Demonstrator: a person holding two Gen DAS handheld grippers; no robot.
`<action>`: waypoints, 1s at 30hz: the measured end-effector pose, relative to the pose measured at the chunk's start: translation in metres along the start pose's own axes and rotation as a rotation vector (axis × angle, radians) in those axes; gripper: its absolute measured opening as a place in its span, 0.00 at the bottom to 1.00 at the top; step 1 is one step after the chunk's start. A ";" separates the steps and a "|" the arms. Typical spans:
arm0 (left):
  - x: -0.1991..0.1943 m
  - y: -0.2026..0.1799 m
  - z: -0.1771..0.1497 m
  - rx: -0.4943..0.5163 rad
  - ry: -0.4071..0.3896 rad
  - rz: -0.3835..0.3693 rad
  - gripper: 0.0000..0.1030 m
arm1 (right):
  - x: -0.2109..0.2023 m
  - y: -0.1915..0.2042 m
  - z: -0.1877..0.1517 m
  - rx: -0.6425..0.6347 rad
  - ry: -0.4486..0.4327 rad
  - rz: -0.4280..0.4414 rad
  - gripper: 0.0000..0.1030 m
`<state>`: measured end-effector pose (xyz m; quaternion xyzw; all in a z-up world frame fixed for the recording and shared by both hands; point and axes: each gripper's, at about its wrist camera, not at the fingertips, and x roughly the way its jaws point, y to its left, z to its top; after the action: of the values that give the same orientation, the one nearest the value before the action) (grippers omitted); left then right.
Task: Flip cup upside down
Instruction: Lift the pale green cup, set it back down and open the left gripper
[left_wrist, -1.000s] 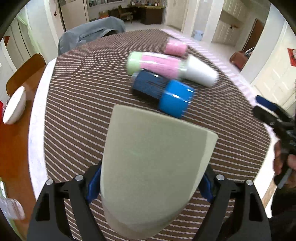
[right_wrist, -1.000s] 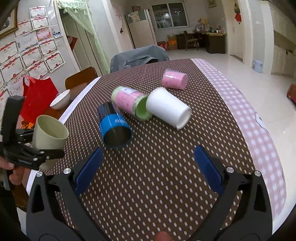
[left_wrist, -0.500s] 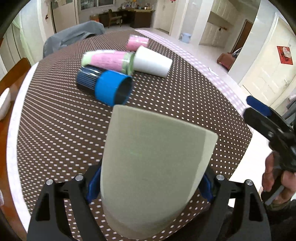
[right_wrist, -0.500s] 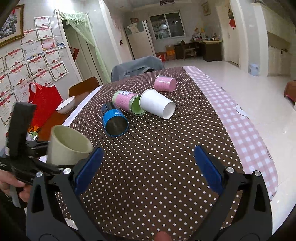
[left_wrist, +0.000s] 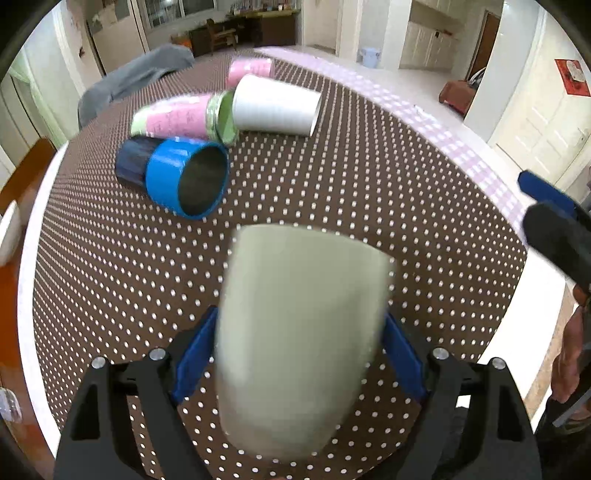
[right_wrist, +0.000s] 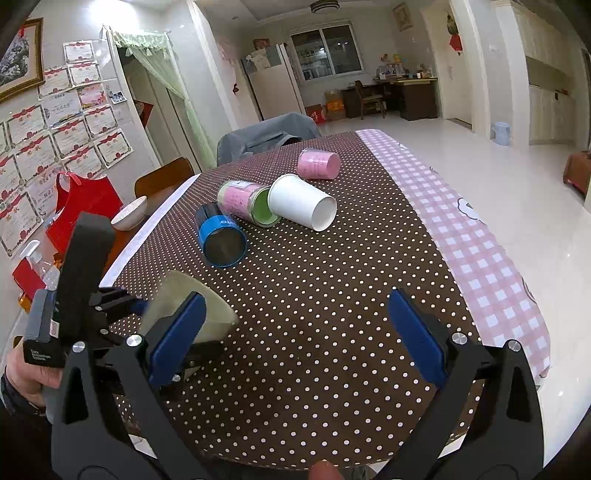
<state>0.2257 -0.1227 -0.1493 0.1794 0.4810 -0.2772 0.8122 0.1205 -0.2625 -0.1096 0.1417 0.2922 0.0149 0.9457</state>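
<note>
- My left gripper (left_wrist: 299, 354) is clamped on the pale green cup (left_wrist: 301, 332), one blue pad on each side of its wall, holding it in the air over the near left part of the tabletop (right_wrist: 332, 295).
- In the left wrist view the cup's long axis runs straight out along the fingers, with its wide end pointing away from me; in the right wrist view the cup (right_wrist: 188, 310) is tilted, its mouth turned toward the tabletop's middle. It is blurred, so I cannot tell the exact angle.
- I judge the flip to be partly done: the mouth is not yet facing down, and the cup is not yet resting on the cloth.
- Below and just ahead of the cup the dotted brown cloth is bare, which is where I would set it mouth down.
- Farther on lie other cups on their sides: a blue cup (right_wrist: 221, 240), then a pink-and-green jar (right_wrist: 247, 203) touching a white paper cup (right_wrist: 301, 206), and a pink cup (right_wrist: 318, 163) behind them. All are well apart from my cup.
- My right gripper (right_wrist: 295, 332) is spread wide and holds nothing, hanging over the near edge to the right of the cup. The left one is plainly the working hand.
</note>
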 end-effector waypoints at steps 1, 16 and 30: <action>-0.002 0.000 0.000 0.001 -0.009 0.000 0.82 | 0.001 0.000 0.000 -0.001 0.000 0.001 0.94; -0.069 0.025 -0.029 -0.130 -0.216 0.067 0.82 | 0.005 0.016 0.007 -0.036 0.000 0.023 0.94; -0.109 0.038 -0.068 -0.224 -0.323 0.122 0.82 | -0.002 0.035 0.012 -0.070 -0.033 0.048 0.94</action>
<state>0.1614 -0.0245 -0.0847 0.0700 0.3605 -0.1975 0.9089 0.1278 -0.2321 -0.0895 0.1156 0.2721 0.0456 0.9542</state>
